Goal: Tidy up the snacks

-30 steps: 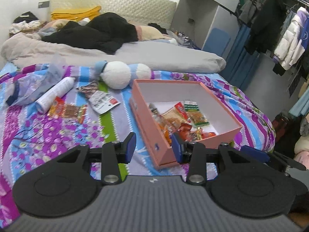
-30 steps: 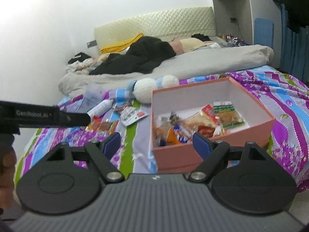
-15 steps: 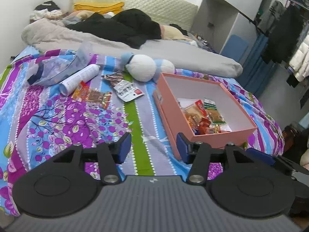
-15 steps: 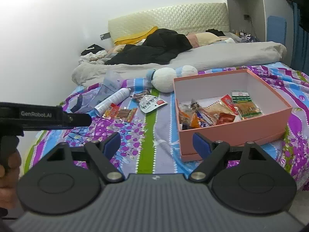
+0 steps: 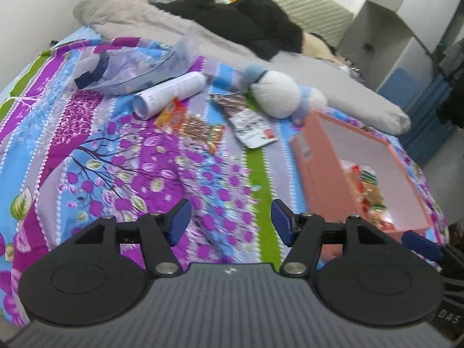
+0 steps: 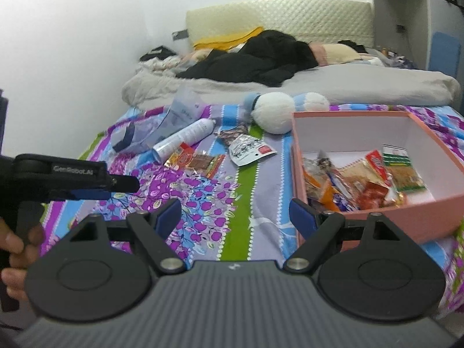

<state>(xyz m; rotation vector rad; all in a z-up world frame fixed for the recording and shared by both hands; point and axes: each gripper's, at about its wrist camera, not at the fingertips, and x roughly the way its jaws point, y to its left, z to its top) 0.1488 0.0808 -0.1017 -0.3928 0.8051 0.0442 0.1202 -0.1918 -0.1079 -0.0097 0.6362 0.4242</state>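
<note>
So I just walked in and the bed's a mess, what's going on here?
A person is sorting snacks into the pink box on the bed. Both hand-held grippers, left and right, are open and empty; the left's jaws have just been opening. Several packets lie loose on the bedspread, beside a white bottle.

Bed w/ purple-blue floral sheet [image 6: 203,203]. On it: pink box [image 6: 406,220] at right; white plush toy [image 6: 272,111] just beyond box's far-left corner; white spray can [image 6: 185,136] lying far left, clear plastic bag [image 6: 171,119] beside it; orange snack packets [image 6: 197,161] & white packet [image 6: 249,152] mid. Grey duvet [image 6: 362,84], black clothes [image 6: 255,61] at far end.
</note>
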